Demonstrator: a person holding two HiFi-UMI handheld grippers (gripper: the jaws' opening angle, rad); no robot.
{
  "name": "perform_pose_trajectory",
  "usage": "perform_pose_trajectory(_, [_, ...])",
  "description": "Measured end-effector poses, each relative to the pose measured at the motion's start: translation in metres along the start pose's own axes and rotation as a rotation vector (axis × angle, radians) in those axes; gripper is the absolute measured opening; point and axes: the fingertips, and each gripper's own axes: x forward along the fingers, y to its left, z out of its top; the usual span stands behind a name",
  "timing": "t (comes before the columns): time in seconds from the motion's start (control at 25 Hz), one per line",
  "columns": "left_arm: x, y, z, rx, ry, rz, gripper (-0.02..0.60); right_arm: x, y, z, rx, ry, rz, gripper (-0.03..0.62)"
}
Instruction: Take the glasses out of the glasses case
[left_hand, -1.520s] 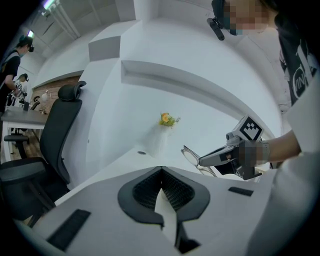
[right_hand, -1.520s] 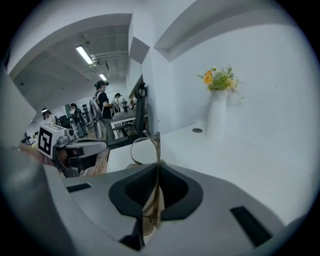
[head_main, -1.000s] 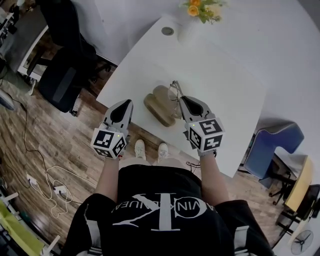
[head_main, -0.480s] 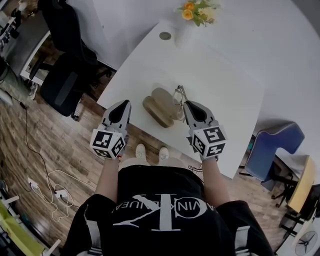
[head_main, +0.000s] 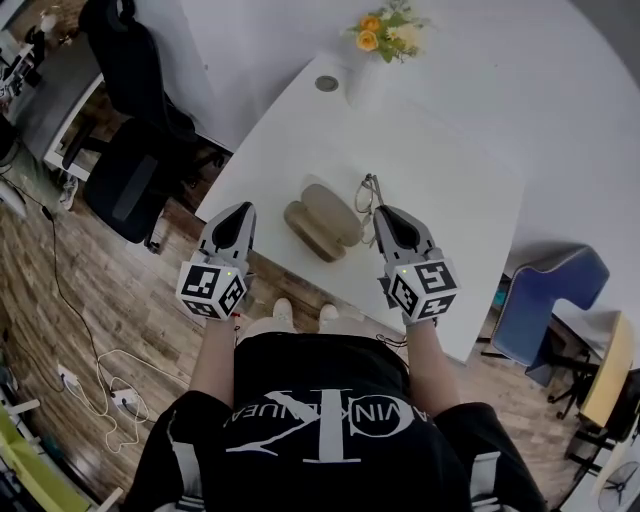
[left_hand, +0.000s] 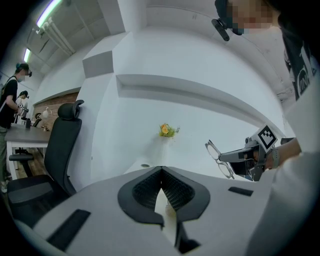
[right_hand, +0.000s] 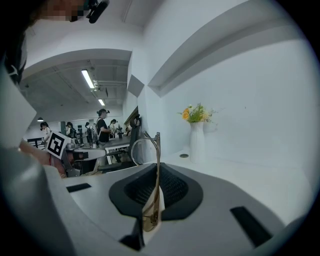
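Over the worktop, at three o'clock of the case, glasses are pinched by one end in the right hand-held gripper and could be swung loose and dropped. The left hand-held gripper is pressed together, empty.

Tan glasses case; white table; orange and yellow flowers; white vase; brown wood-grain floor

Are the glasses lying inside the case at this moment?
No, the right gripper holds the glasses outside the case, beside it.
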Motion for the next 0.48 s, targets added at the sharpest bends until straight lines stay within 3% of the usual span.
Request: perform_pose_trajectory(0.48, [0.002,0.005,0.015,0.019,-0.031,0.006,0.014,-0.009,-0.012,0.019,0.007,-0.074,-0.028,0.034])
